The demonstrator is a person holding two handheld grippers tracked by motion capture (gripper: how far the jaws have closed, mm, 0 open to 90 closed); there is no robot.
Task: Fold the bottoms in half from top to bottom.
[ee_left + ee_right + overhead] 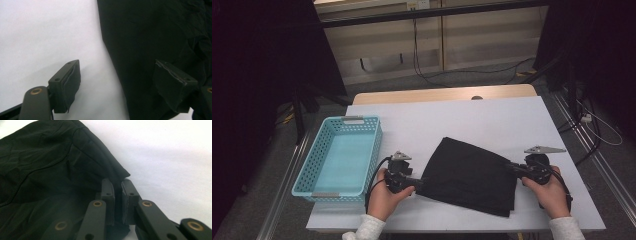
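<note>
Already the right gripper [117,192] was clamped on the cloth's [469,175] right corner; the left gripper [125,82], jaws apart, straddled its left edge, the cloth lying flat between them.

Room edges dim; white table [492,120] brightly lit, slight glare; gripper views soft, near parts blurred.

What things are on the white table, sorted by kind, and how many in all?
Black cloth: 1
Blue basket: 1
Hand-held grippers: 2, the left gripper and the right gripper
Total: 4
</note>
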